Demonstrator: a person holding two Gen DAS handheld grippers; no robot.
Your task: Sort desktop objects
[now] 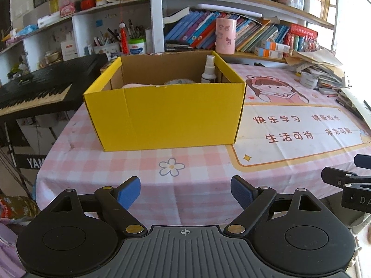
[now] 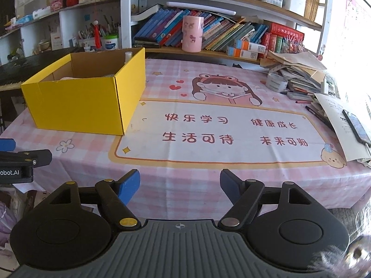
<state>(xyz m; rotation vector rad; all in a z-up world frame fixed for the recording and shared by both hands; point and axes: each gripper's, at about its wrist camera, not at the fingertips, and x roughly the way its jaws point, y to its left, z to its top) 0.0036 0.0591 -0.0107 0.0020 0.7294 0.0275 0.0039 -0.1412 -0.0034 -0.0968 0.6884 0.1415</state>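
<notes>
Keyboard (image 1: 34, 88): black, off the desk's left edge; not part of the sort.

Left gripper (image 1: 185, 191): low at the near desk edge, facing the box; fingers spread wide, nothing between them.

Box (image 1: 167, 115): yellow cardboard, open top, on the left part of the desk (image 1: 197, 162). Holds sorted goods already: a spray bottle (image 1: 209, 69) upright in the far right corner, a pale roll and something pink beside it, both mostly hidden by the front wall. Likely light and stiff enough to stay put when things are dropped in.

Right gripper (image 2: 179, 185): at the near edge, right of the left gripper; fingers spread wide, empty.

Mat (image 2: 220, 129): pink printed mat, bare in the middle.

Tape roll (image 2: 276, 82): far right, just beside the paper stack. Judged light and rigid; best pinched across its wall from above.

Pens (image 2: 317, 115): lying by the papers. Thin and prone to rolling; take them at mid-length.

Papers (image 2: 299, 74): loose heap at the right edge, with a phone (image 2: 356, 125) on a sheet. Floppy, awkward to pinch; the phone is smooth and fragile.
</notes>
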